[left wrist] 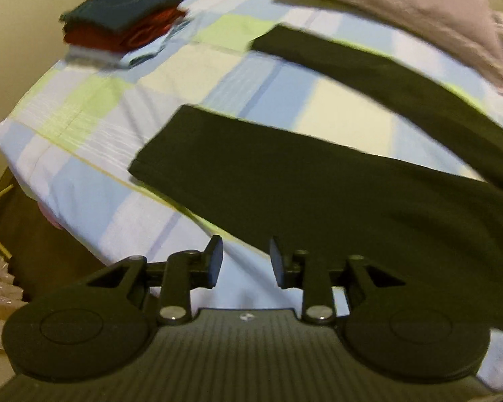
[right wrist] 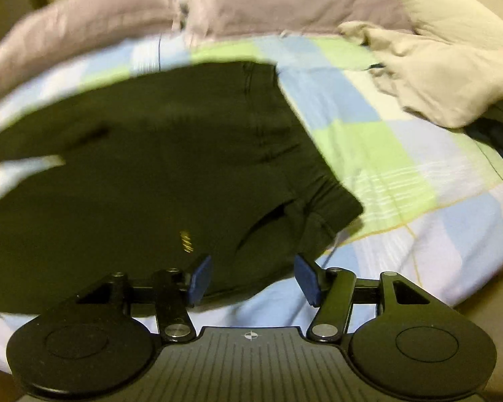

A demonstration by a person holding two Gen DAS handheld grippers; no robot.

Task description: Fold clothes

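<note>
A pair of black trousers lies flat on the checked bedsheet (left wrist: 94, 127). In the left wrist view its two legs (left wrist: 285, 174) spread apart towards the upper left, and the hem of the nearer leg (left wrist: 157, 144) shows. My left gripper (left wrist: 246, 261) hovers open over the near edge of that leg, with nothing between its fingers. In the right wrist view the waist end of the trousers (right wrist: 184, 154) fills the middle, with a small gold mark (right wrist: 186, 241) on it. My right gripper (right wrist: 253, 279) stands open above the waistband edge; its blue pads (right wrist: 199, 279) touch no cloth.
A stack of folded clothes (left wrist: 124, 23), dark teal over red over pale blue, sits at the bed's far left corner. A lilac-grey blanket (right wrist: 285, 0) runs along the back. A crumpled beige garment (right wrist: 436, 67) lies at the right. The bed's edge drops off at the left (left wrist: 26, 221).
</note>
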